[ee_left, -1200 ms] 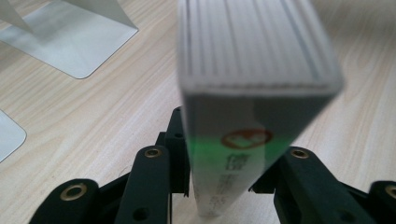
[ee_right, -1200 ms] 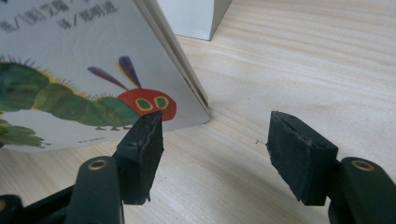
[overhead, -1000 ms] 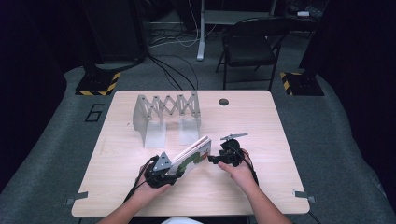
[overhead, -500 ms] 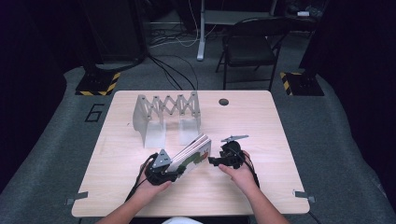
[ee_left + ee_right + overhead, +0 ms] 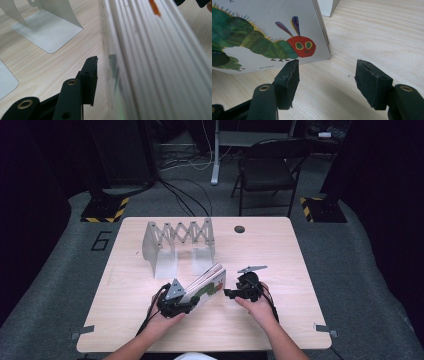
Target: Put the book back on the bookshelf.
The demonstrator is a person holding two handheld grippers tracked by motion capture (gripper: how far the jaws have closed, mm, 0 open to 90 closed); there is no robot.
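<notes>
Near tabletop (image 5: 125, 320) front edge: book (image 5: 205, 287) propped aslant, left gripper (image 5: 175, 306) clamped on its end, right gripper (image 5: 327, 82) parted, empty beside cover; keep clamp firm, lift toward rack (image 5: 177, 237).

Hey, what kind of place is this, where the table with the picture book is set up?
Probably a lab or studio set up for recording: a light wooden table on grey carpet, yellow-and-black hazard-striped stand bases, loose cables on the floor, a black folding chair and dark surroundings.

book (image 5: 269, 30): white cover, green caterpillar, red face | bookend rack (image 5: 178, 245): pale grey | table (image 5: 280, 255): light woodgrain
</notes>
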